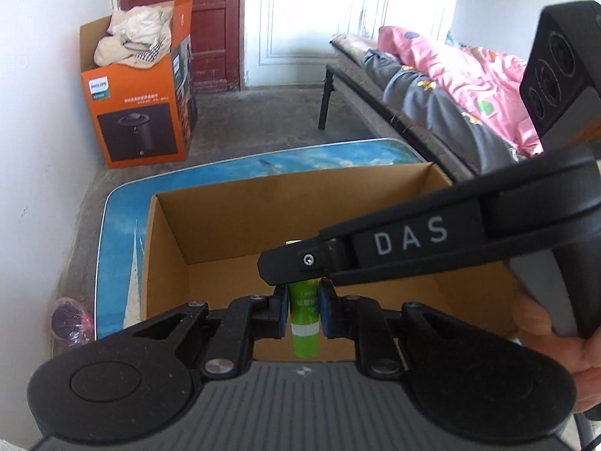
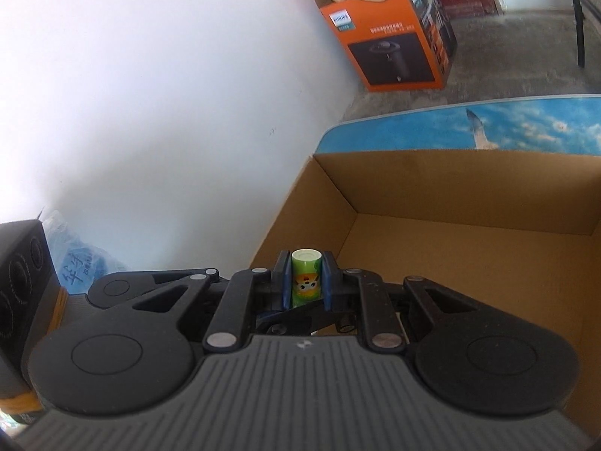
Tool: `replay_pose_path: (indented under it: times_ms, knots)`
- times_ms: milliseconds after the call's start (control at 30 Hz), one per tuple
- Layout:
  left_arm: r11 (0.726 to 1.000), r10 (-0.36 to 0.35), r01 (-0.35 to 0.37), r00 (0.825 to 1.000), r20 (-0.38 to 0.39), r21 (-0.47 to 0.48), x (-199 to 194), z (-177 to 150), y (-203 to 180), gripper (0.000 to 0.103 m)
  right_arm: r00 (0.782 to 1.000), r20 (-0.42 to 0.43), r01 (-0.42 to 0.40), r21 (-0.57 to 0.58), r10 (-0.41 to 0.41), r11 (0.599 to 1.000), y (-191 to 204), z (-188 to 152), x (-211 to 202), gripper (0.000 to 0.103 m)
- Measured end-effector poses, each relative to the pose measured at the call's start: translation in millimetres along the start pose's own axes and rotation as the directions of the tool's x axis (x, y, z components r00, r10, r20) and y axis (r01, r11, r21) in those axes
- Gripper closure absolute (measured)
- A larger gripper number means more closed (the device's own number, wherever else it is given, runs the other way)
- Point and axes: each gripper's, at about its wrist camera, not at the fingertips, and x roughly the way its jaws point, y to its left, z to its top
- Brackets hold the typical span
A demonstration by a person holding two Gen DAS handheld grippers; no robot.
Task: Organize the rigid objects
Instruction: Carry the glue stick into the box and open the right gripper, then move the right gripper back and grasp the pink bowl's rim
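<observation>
Both the left gripper (image 1: pixel 303 310) and right gripper (image 2: pixel 306 282) clamp one green tube (image 1: pixel 304 317) above the cardboard box (image 1: pixel 225 221) (seemingly bare inside), so depositing it remains undone.

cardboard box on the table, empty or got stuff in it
Empty as far as shown: the cardboard box floor is bare in the right wrist view; its near corner is hidden.

Green tube (image 1: pixel 305 314), white band; plain brown box (image 1: pixel 233 221); blue sky-print table (image 1: pixel 124 248).
</observation>
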Motion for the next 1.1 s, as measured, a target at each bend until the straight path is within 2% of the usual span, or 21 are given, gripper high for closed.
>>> replay_pose_path:
  times_ms: [233,333,433,500,533,567,667,767,900,1067,1100]
  knots:
    - [0.997,0.070,-0.072,0.994,-0.089,-0.013,38,3,23,0.082,0.987,-0.157,0.032,0.099,-0.016,0.995,-32,26,75,0.089]
    - [0.995,0.093,-0.095,0.991,-0.098,-0.012,43,5,29,0.078,0.977,-0.210,0.062,0.085,-0.043,0.994,-32,28,104,0.088]
    - [0.995,0.098,-0.101,0.990,-0.100,-0.017,43,6,32,0.075,0.968,-0.248,0.055,0.097,-0.030,0.994,-30,28,127,0.086]
    - [0.994,0.109,-0.111,0.990,-0.093,-0.014,40,6,31,0.075,0.969,-0.244,0.068,0.073,-0.049,0.995,-24,30,133,0.079]
    - [0.993,0.115,-0.116,0.989,-0.088,-0.011,38,6,30,0.073,0.970,-0.234,0.074,0.061,-0.058,0.995,-24,32,135,0.070]
    - [0.993,0.113,-0.114,0.990,-0.081,-0.011,35,5,29,0.073,0.974,-0.219,0.074,0.054,-0.061,0.996,-21,32,131,0.061]
    - [0.996,0.090,-0.090,0.995,-0.040,-0.008,18,3,24,0.065,0.984,-0.166,0.067,0.032,-0.060,0.997,-14,33,112,0.054]
    - [0.997,0.075,-0.075,0.997,0.009,0.000,-4,0,17,0.063,0.993,-0.109,0.046,0.053,-0.040,0.998,-13,30,79,0.054]
    - [1.000,0.023,-0.023,0.997,0.071,-0.003,-41,-10,5,0.058,0.999,-0.030,-0.026,0.084,0.029,0.996,-9,15,20,0.054]
    - [0.999,-0.045,0.044,0.990,0.132,0.008,-85,-32,-11,0.051,0.989,0.094,-0.115,0.043,0.111,0.992,-2,-24,-68,0.054]
    - [0.998,-0.057,0.056,0.988,0.142,0.010,-91,-38,-15,0.046,0.983,0.128,-0.134,0.026,0.129,0.991,0,-37,-93,0.054]
